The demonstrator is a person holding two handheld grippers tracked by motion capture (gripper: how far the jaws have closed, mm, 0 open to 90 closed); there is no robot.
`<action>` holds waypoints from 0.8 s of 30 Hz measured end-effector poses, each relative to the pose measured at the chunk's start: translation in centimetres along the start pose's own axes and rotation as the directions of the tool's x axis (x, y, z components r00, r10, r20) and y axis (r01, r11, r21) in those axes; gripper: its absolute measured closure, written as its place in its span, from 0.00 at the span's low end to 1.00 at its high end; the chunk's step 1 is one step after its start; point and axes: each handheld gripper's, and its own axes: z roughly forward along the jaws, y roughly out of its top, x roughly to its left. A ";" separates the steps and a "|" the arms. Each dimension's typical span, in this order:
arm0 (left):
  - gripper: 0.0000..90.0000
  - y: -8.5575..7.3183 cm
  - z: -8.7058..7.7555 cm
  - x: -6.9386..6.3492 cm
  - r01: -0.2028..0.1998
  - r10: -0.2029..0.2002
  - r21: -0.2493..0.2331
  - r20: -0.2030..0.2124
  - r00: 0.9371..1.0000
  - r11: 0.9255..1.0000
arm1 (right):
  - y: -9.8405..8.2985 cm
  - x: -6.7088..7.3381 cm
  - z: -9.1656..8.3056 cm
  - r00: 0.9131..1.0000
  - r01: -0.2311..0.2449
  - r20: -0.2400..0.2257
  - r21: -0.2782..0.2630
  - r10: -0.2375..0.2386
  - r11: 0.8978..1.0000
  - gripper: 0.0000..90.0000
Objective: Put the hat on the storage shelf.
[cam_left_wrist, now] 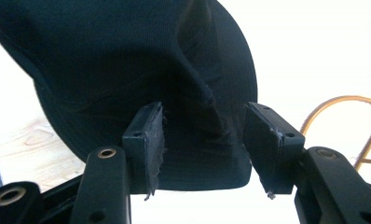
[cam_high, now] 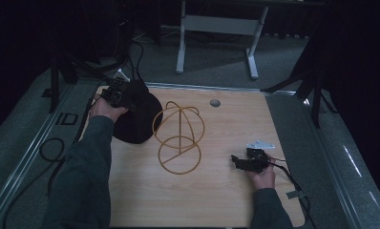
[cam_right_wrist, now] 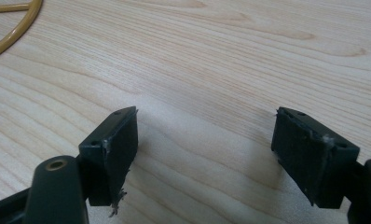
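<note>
A black hat (cam_high: 135,121) lies on the wooden table (cam_high: 216,200) at the far left, and beside it stands a gold wire hat stand (cam_high: 178,138). My left gripper (cam_high: 130,98) is at the hat's far left edge. In the left gripper view its jaws (cam_left_wrist: 204,135) stand wide apart around a raised fold of the hat (cam_left_wrist: 104,56); the pads do not press on the fabric. The stand's wire (cam_left_wrist: 335,98) shows at the right there. My right gripper (cam_high: 235,160) rests open at the right of the table, with bare wood between its jaws (cam_right_wrist: 204,116); the wire (cam_right_wrist: 11,6) lies far off.
A small grey round cap (cam_high: 215,102) sits in the table near its far edge. A white frame on two legs (cam_high: 216,24) stands behind the table. Cables (cam_high: 52,148) lie on the floor at the left. A scrap of tape (cam_high: 293,194) is near the right front edge.
</note>
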 end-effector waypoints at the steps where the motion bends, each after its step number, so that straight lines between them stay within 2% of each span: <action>1: 0.54 0.4 0.0 0.0 0.021 -0.021 0.010 0.019 1.000 1.000 | 0.0 0.0 0.0 1.000 0.001 0.000 0.000 -0.001 1.000 0.25; 4: 0.56 1.0 0.2 0.0 0.043 -0.044 0.025 0.025 0.999 0.999 | 0.0 0.0 0.0 1.000 0.001 0.000 0.000 -0.001 1.000 0.25; 10: 0.56 1.9 0.7 0.0 0.058 -0.059 0.049 0.014 0.998 0.997 | 0.0 0.0 0.0 1.000 0.000 0.000 0.000 0.000 1.000 0.25; 11: 0.56 2.3 1.1 -0.1 0.074 -0.075 0.058 0.001 0.997 0.996 | 0.0 0.0 0.0 1.000 0.000 0.000 0.000 0.000 1.000 0.25; 12: 0.57 2.5 1.2 -0.1 0.077 -0.077 0.061 0.004 0.997 0.995 | 0.0 0.0 0.0 1.000 0.001 0.000 0.000 -0.001 1.000 0.25; 16: 0.58 3.4 1.7 -0.3 0.084 -0.081 0.097 -0.036 0.996 0.992 | 0.0 0.0 0.0 1.000 0.000 0.000 0.000 0.000 1.000 0.25; 19: 0.61 3.8 2.2 -0.2 0.104 -0.097 0.119 -0.058 0.994 0.987 | 0.0 0.0 0.0 1.000 0.000 0.000 0.000 0.000 1.000 0.25; 20: 0.63 4.0 2.6 0.0 0.117 -0.108 0.131 -0.077 0.991 0.984 | 0.0 0.0 0.0 1.000 0.000 0.000 0.000 0.000 1.000 0.25; 24: 0.65 4.1 3.1 0.4 0.125 -0.113 0.149 -0.086 0.990 0.981 | 0.0 0.0 0.0 1.000 0.000 0.000 0.000 0.000 1.000 0.25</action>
